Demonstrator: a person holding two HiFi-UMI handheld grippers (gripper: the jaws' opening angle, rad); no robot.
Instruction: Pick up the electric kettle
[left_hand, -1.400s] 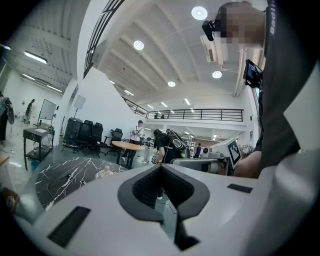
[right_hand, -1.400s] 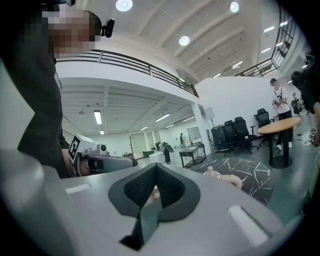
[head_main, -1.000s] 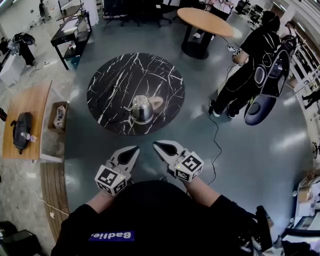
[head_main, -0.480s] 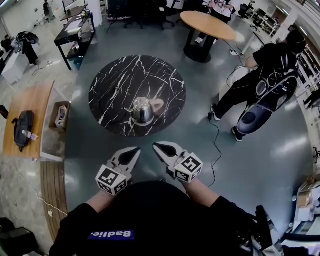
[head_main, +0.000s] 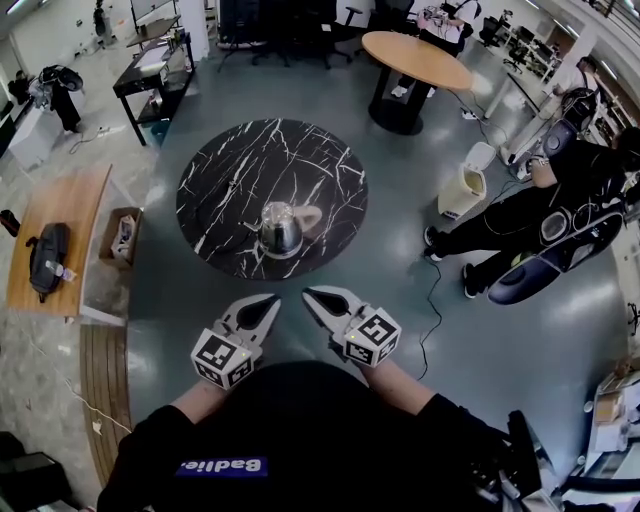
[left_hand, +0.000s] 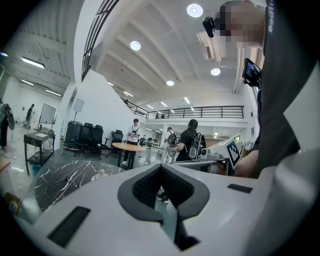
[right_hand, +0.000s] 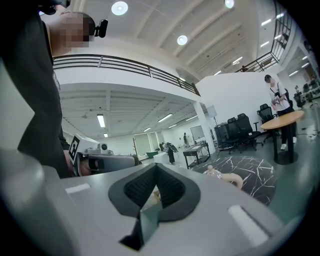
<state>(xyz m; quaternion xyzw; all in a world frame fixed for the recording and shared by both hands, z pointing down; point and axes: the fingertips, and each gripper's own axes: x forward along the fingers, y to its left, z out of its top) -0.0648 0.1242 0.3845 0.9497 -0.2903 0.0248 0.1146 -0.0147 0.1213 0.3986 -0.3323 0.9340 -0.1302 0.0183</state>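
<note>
The steel electric kettle (head_main: 281, 229) with a beige handle (head_main: 310, 215) stands on the near half of a round black marble table (head_main: 230, 170). Both grippers hang side by side over the floor, short of the table's near edge. My left gripper (head_main: 270, 300) is shut with nothing in it, and so is my right gripper (head_main: 310, 294). In the left gripper view the closed jaws (left_hand: 161, 170) fill the lower frame, and the kettle's lid (left_hand: 101, 173) peeks over them. The right gripper view shows its gripper (right_hand: 156, 168) shut, with the kettle (right_hand: 220, 175) far ahead to the right.
A person in black (head_main: 560, 215) bends low at the right beside a white bin (head_main: 463, 190). A cable (head_main: 432, 300) trails across the floor. A round wooden table (head_main: 415, 58) stands behind. At the left are a wooden bench (head_main: 70, 200) with a black bag (head_main: 45, 258) and a box (head_main: 120, 235).
The person in black has moved to the right and bent lower, uncovering the white bin. Both grippers and the kettle stay where they were.
</note>
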